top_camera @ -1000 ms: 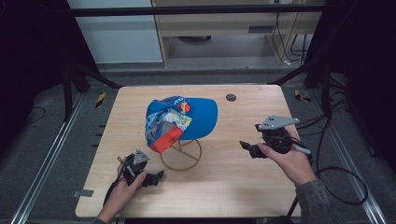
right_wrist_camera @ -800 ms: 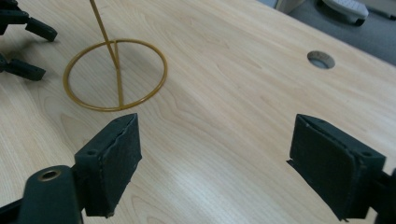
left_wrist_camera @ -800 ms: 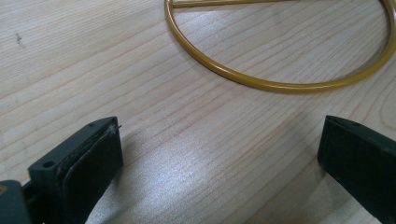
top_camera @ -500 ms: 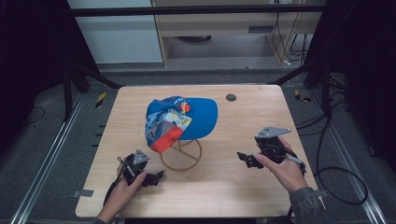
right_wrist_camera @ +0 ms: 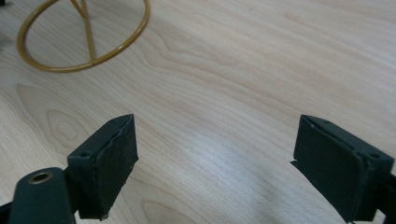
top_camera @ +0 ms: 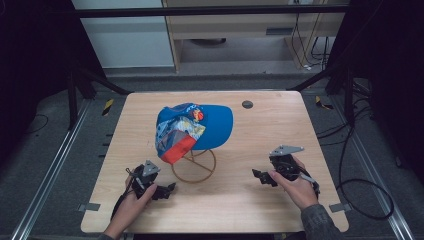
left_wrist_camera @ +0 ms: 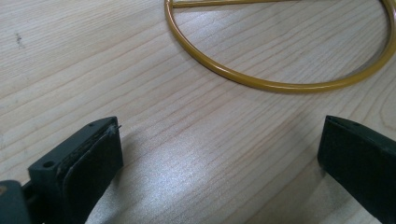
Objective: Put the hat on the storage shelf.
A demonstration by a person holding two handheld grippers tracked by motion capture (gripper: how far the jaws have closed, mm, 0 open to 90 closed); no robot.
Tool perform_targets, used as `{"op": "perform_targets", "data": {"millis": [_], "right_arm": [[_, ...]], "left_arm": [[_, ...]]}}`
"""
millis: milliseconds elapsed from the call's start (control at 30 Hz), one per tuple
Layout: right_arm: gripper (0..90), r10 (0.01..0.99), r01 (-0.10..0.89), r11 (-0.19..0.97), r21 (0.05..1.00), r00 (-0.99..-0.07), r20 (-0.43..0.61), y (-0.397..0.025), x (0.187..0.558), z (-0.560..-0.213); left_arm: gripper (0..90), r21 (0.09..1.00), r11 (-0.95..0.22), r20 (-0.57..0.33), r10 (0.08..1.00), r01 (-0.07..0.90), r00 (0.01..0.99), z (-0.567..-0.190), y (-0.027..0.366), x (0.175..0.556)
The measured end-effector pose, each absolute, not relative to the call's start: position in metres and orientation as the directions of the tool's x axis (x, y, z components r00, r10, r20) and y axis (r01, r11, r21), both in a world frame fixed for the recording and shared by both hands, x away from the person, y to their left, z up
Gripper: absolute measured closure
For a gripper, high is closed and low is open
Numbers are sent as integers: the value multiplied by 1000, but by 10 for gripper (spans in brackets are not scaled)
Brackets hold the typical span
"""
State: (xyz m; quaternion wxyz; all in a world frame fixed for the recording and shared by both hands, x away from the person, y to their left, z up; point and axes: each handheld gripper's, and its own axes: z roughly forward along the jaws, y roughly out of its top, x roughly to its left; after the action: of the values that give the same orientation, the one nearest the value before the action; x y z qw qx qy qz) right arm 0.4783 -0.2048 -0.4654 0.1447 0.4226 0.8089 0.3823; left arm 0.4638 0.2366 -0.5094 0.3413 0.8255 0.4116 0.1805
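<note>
While resting low over the near part of the wooden table [top_camera: 280,120], both grippers empty, jaws spread wide apart in each gripper view, bare wood between them.

Left gripper [top_camera: 167,190] held in the left hand [top_camera: 131,204] near the front left of the table, jaws aimed right toward the stand's ring, just short of it and not touching. Right gripper [top_camera: 260,177] held in the right hand [top_camera: 296,186] at the front right, jaws aimed left toward the same ring, well apart from it.

Blue cap [top_camera: 197,129] perched on a thin gold wire stand [top_camera: 194,167] around the middle of the table, raised off the wood. Long axis of the cap running roughly left to right in the high view: brim pointing right and slightly toward the far edge, patterned crown with its red patch drooping to the left and toward the near edge. Circular base ring [left_wrist_camera: 280,84] of the stand lying flat on the wood; also seen at upper left of the right gripper view [right_wrist_camera: 70,65], with spokes crossing it.

Small dark round disc [top_camera: 247,104] set in the table near the far edge, well apart from the cap.
</note>
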Motion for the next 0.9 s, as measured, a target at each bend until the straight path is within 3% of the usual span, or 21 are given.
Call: {"op": "perform_targets", "data": {"millis": [233,900], "right_arm": [[77,809,597,329,731,-577,107,-200,482,-478],[70,851,601,278,750,-516,98,-190,489,-497]], "left_arm": [[0,712,-428,17,803,556,596,-509,237,464],[0,712,-428,17,803,556,596,-509,237,464]]}}
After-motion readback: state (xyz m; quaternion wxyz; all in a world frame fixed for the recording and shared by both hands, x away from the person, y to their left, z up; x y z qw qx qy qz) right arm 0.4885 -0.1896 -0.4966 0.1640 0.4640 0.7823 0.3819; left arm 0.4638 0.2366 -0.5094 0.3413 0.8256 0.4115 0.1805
